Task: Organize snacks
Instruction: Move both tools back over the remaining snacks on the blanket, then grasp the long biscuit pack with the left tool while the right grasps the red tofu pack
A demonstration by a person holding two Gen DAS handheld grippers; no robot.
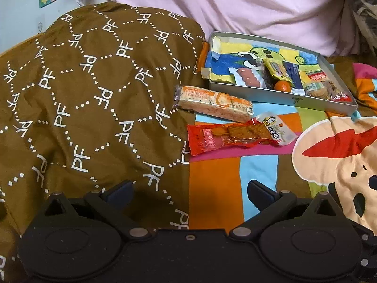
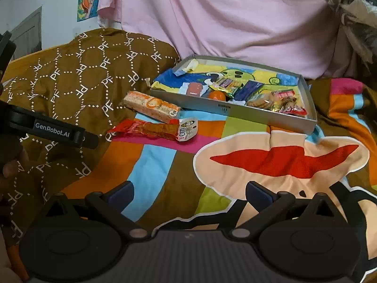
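Both claws hang low over the bed, each released and holding nothing: the left claw (image 1: 188,192) above the edge of the brown quilt (image 1: 89,89), the right claw (image 2: 188,192) above the cartoon blanket (image 2: 271,160). A grey tray (image 2: 266,116) sits on the blanket near the pink sheet (image 2: 223,18), with a sausage pack (image 2: 193,88), an orange (image 2: 217,95), biscuits (image 2: 259,102) and other wrapped snacks inside. Two snacks lie on the bed outside it, just beside its near wall: a long cake bar (image 1: 213,103) resting partly on the quilt, and in front of it a red packet (image 1: 235,135), the two nearly touching. From the right view, the left device's arm (image 2: 59,132) juts in, a hand (image 2: 10,167) under it.
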